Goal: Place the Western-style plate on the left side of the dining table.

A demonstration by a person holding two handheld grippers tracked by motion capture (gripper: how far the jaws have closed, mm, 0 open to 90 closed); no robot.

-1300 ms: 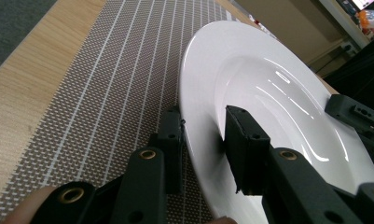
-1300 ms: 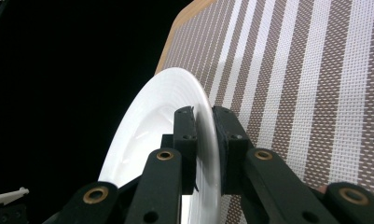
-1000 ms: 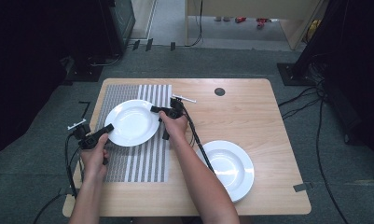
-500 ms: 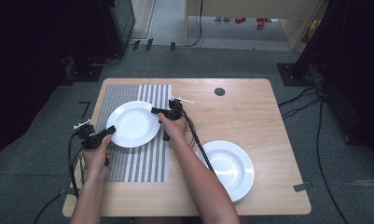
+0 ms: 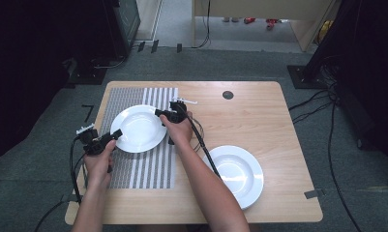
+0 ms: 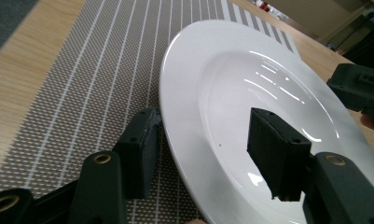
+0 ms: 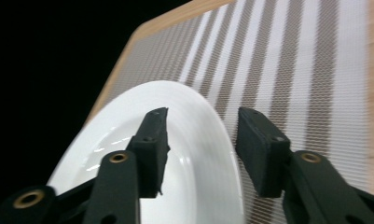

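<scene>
A white deep plate [image 5: 138, 128] lies on the striped placemat [image 5: 143, 169] at the table's left. My left gripper [image 5: 113, 136] is at its near-left rim. In the left gripper view the rim of the plate [image 6: 250, 93] runs between the spread jaws of the left gripper [image 6: 203, 121], one over the bowl and one over the mat, and neither pad presses on it. My right gripper [image 5: 161, 113] straddles the far-right rim. There too the plate [image 7: 189, 186] passes through the right gripper [image 7: 203, 116] untouched. Both pairs of jaws have just been opening.
A second white plate [image 5: 235, 171] sits on the bare wooden table [image 5: 259, 116] at the near right, beside the right forearm. A dark round grommet [image 5: 228, 94] is near the far edge. The right gripper's cable trails across the table toward the second plate.
The plate has shifted very slightly toward the near side on the mat. Both hands stay at its rim, almost unmoved.
</scene>
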